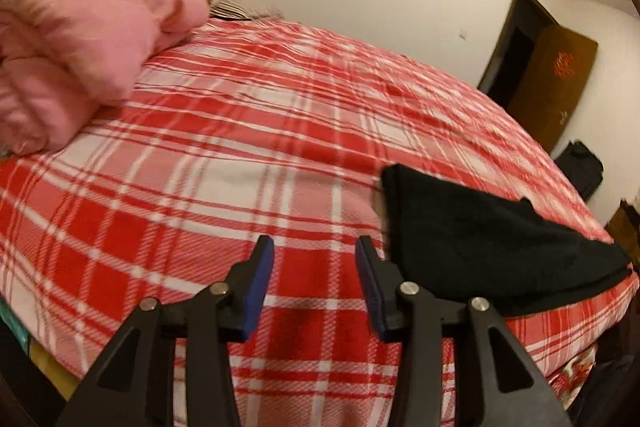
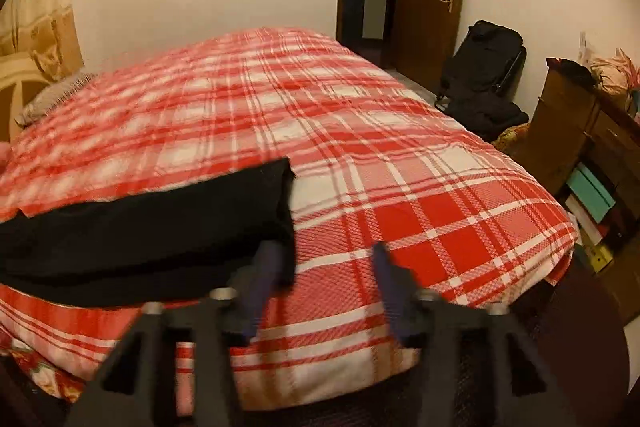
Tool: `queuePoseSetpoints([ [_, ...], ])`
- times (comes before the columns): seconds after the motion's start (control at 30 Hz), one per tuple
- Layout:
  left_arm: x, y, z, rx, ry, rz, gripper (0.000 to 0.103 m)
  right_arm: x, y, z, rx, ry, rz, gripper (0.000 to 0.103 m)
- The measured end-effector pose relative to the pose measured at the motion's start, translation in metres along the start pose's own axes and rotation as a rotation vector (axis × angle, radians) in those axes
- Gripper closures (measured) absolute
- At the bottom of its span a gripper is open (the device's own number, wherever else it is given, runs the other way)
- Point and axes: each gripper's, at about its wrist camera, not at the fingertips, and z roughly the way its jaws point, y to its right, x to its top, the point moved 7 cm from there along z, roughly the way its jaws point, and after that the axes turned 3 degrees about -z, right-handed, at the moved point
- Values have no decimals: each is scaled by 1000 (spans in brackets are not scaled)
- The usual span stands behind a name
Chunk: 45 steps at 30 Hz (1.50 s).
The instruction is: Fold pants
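The black pants (image 1: 492,243) lie in a flat folded pile at the near edge of the bed (image 1: 248,131), on the red checked blanket. They look soft and light, so they will bend and sag when lifted. A good place to grab is a corner or the thick folded edge. The left gripper (image 1: 315,247) is just left of the pants, jaws open and empty. The right gripper (image 2: 324,253) is at their right end, jaws open, holding nothing. A pink quilt (image 1: 80,55) sits far left
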Motion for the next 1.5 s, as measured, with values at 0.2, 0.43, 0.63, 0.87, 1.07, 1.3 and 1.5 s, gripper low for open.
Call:
queuePoseSetpoints([
  [0.2, 8, 31, 2, -34, 1, 21, 58, 19, -73, -26, 70, 60, -134, 49],
  [0.43, 23, 69, 34, -102, -71, 38, 58, 22, -186, -22, 220, 70, -325, 49],
  [0.63, 20, 78, 70, -49, -178, 64, 58, -5, -274, 0, 331, 11, -474, 49],
  [0.87, 24, 84, 75, -10, -182, 111, 93, -39, -336, 9, 389, -21, -591, 49],
  [1.07, 44, 84, 63, -15, -113, 93, 95, -47, -362, 2, 439, -13, -622, 49],
  [1.3, 34, 73, 94, 15, -159, 49, 95, -55, -392, 7, 446, -12, -687, 49],
  [1.5, 32, 72, 88, -4, -152, 39, 94, -73, -417, 26, 400, -20, -800, 49],
])
